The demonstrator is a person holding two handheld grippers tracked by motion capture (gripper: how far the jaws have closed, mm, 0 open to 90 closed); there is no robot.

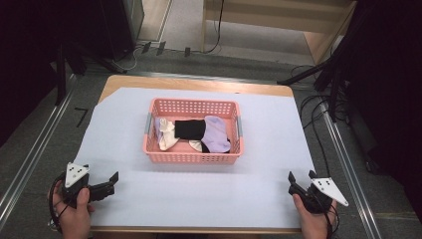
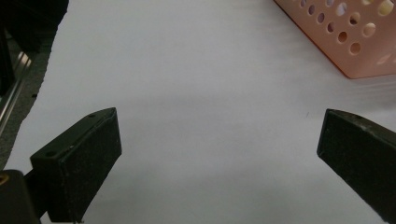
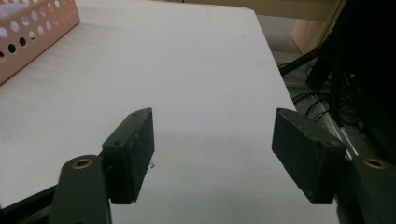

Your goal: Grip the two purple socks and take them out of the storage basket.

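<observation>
A pink perforated basket (image 1: 191, 157) stands in the middle of the white sheet on the table. Inside lie a black sock (image 1: 190, 130), a lilac sock (image 1: 218, 135) and a cream sock (image 1: 166, 137). My left gripper (image 1: 110, 182) rests near the front left corner of the sheet, held in a hand, jaws wide apart with nothing between them. My right gripper (image 1: 301, 176) sits at the front right corner, also open and empty. In the left gripper view a corner of the basket (image 2: 346, 36) shows at the upper right; in the right gripper view the basket (image 3: 32, 32) shows at the upper left.
The white sheet (image 1: 268, 149) covers most of the wooden table (image 1: 199, 82). Black stands and cables (image 1: 323, 94) crowd the floor to the right. Metal rails (image 1: 30, 154) run along the floor on both sides.
</observation>
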